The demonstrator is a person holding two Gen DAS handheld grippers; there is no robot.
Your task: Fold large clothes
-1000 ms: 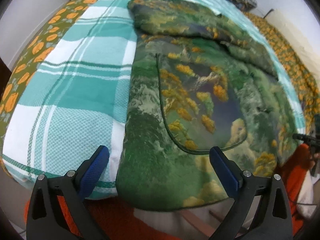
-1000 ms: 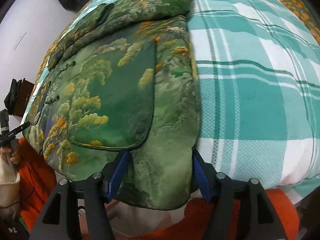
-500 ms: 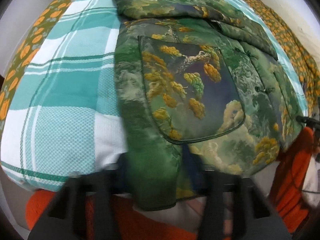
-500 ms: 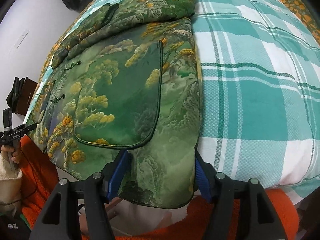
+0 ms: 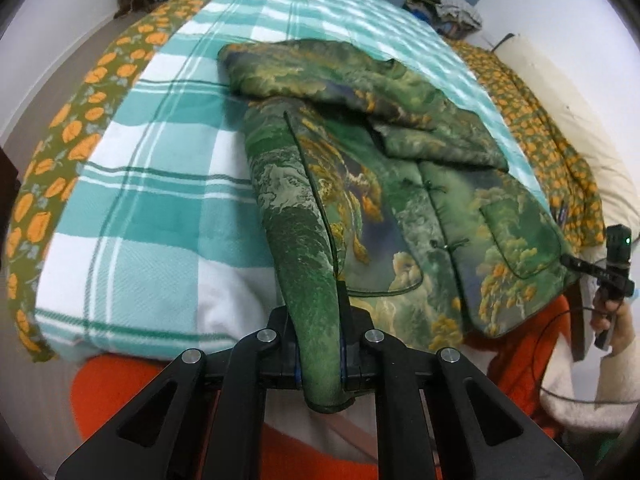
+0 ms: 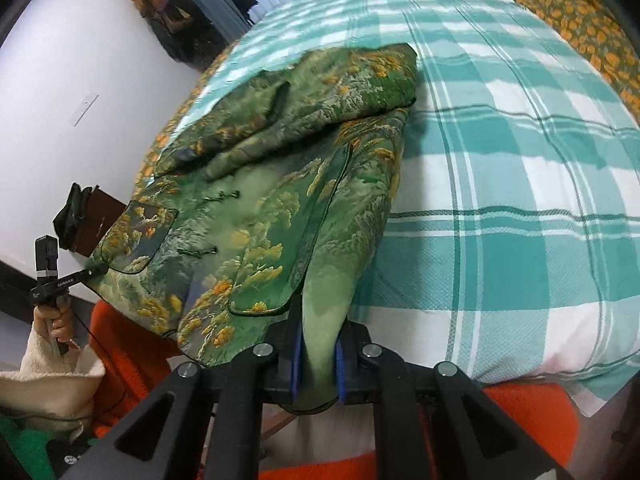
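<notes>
On the teal plaid bed (image 5: 152,216), the green brocade jacket (image 5: 400,184) lies spread from 6 toward 12 o'clock. Left gripper (image 5: 319,354) is clamped on its hem corner, and right gripper (image 6: 318,354) pinches the opposite corner.

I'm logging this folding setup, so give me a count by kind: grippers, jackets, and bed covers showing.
Grippers: 2, the left gripper and the right gripper, each clamped on the hem
Jackets: 1, the green jacket
Bed covers: 2, the plaid blanket and the orange floral cover
Total: 5

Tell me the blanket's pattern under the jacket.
Teal-and-white plaid blanket, clearest in the right wrist view.
</notes>
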